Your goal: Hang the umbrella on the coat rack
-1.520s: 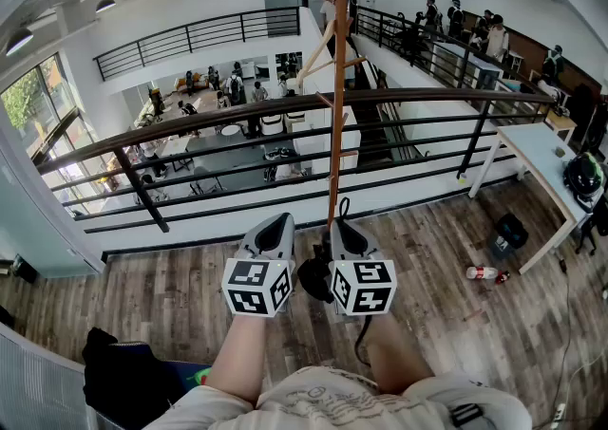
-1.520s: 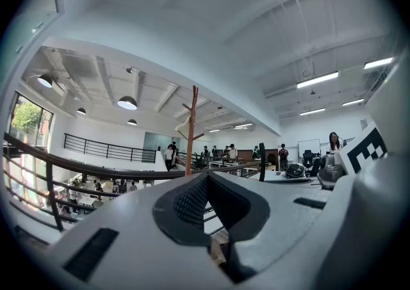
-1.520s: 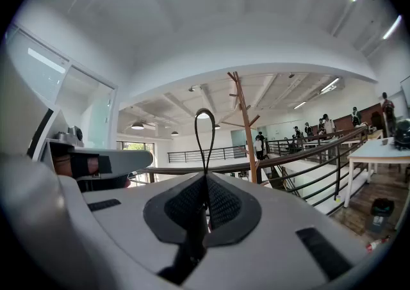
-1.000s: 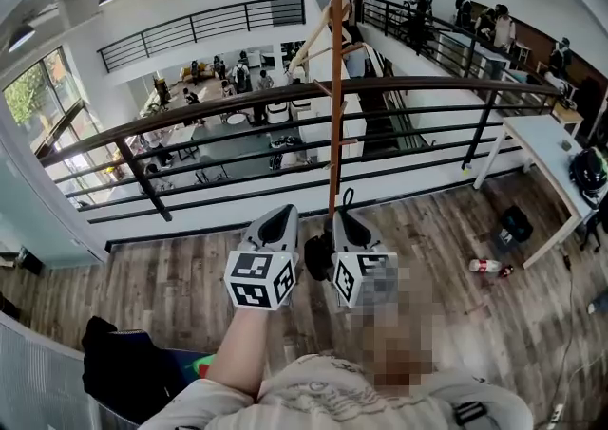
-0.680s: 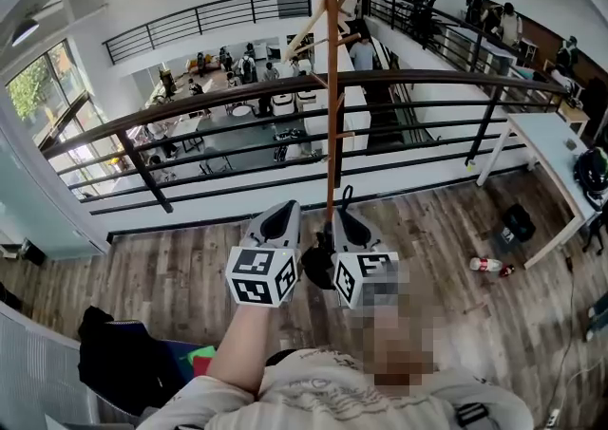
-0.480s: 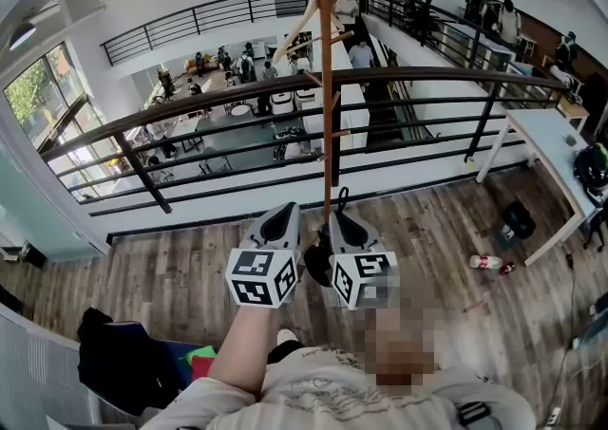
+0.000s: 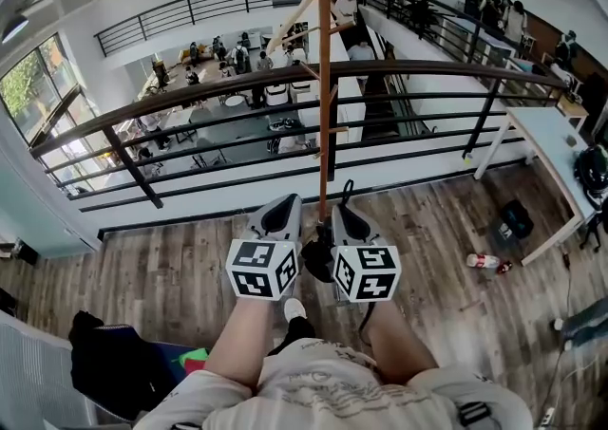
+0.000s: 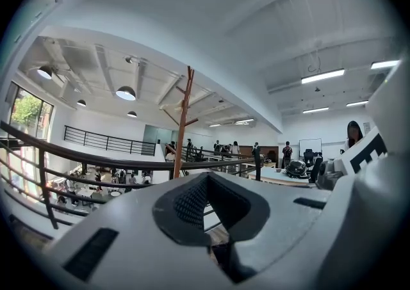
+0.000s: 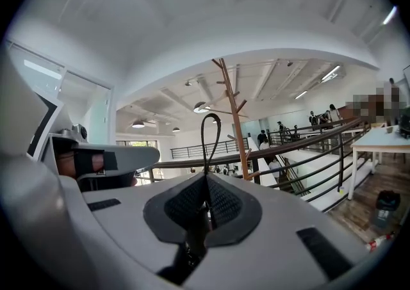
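Note:
The wooden coat rack (image 7: 324,86) stands straight ahead by the railing, its branch pegs high up; it also shows as a brown pole (image 8: 182,128) in the left gripper view and as a forked pole (image 9: 232,122) in the right gripper view. The dark folded umbrella (image 7: 316,262) hangs between the two grippers. My right gripper (image 7: 344,219) is shut on the umbrella's thin black loop (image 9: 211,114), which sticks up past the jaws (image 9: 206,183). My left gripper (image 7: 278,219) is close beside it, jaws pressed together (image 8: 204,183) with nothing seen between them.
A dark metal railing (image 7: 218,86) runs across just behind the rack, with an open atrium below. A white table (image 7: 537,148) stands at the right, with a black bag (image 7: 513,224) and a bottle (image 7: 483,261) on the wood floor. Dark clothing (image 7: 104,362) lies lower left.
The rack's pole and railing have drawn slightly nearer and shifted left in the head view. A foot now shows below the grippers. Both grippers stay side by side with the umbrella.

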`<state>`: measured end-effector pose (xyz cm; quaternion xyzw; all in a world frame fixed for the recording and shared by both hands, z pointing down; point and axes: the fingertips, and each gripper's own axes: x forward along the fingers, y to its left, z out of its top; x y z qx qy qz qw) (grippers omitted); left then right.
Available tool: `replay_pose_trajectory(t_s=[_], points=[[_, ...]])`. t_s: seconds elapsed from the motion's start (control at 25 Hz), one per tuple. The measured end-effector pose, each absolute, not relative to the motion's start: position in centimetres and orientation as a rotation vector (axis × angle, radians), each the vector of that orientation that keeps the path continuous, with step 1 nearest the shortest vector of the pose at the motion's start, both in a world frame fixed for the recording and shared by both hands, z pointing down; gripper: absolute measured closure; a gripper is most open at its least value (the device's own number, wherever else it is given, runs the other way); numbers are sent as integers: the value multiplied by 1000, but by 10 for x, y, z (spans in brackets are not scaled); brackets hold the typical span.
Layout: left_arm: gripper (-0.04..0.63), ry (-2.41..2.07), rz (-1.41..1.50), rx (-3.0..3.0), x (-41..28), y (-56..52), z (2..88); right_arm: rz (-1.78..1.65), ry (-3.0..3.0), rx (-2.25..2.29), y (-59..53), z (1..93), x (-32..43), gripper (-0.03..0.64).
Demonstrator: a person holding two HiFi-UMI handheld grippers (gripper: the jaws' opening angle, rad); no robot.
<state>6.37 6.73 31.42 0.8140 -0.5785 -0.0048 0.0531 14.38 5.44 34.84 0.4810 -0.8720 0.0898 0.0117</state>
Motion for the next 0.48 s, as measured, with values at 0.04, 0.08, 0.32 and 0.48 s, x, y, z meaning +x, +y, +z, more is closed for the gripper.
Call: replay_pose_trajectory(t_s=[0.04,0.08,0.32,0.48], points=[[600,-1754,-18,2475,63,55,317,284,-2715,1499,43,353,143,614],[600,-1749,-24,2470,60,43,321,287,-2710,1496,32,357,140,614],[600,-1724,-44,2432,21,-37,346,298,-2683,1480,-44,378,105,614],[598,-1718,-35,2433,1,-91,346,304,-2674,1489,-99,378,87,614]])
